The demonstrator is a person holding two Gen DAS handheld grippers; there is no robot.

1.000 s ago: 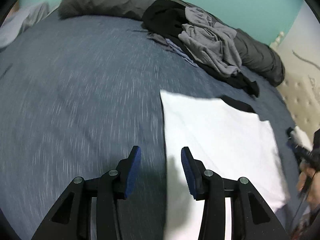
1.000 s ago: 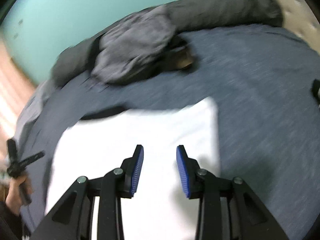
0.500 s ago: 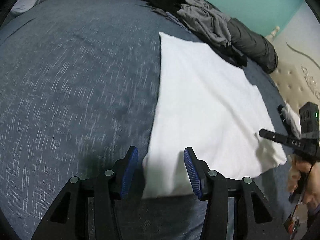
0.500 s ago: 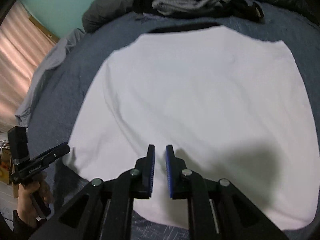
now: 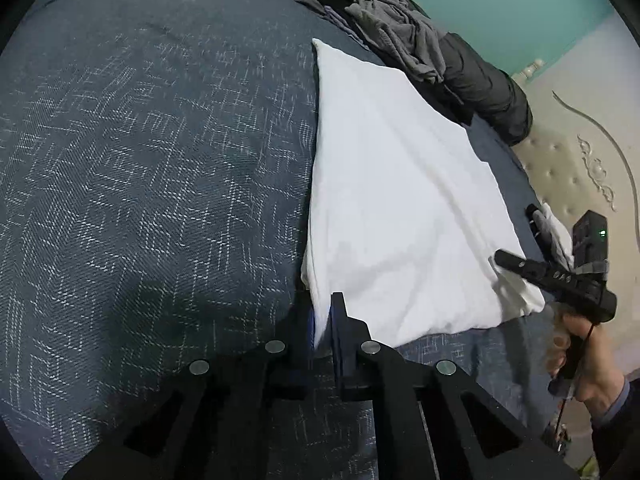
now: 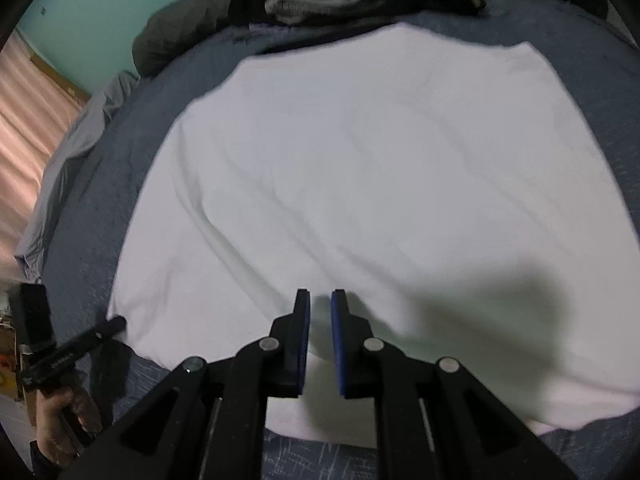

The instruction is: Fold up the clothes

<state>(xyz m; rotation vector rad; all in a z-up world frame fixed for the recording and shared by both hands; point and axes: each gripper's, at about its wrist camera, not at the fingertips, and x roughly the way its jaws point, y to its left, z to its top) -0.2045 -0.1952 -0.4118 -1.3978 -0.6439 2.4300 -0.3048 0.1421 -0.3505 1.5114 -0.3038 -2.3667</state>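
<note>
Blue bedspread (image 5: 152,184), folded white garment (image 5: 392,200), apparently pinched

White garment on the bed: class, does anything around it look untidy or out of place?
The white garment lies flat with light creases. Behind it, grey and black clothes sit in a crumpled, unfolded heap on the blue bedspread. Nothing looks damaged.

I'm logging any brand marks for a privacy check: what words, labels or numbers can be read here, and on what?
None can be read.
Right gripper: small white marks on its black finger, too small to read.
Left gripper: faint white lettering on its arm, blurred.
White garment: no print showing.
</note>
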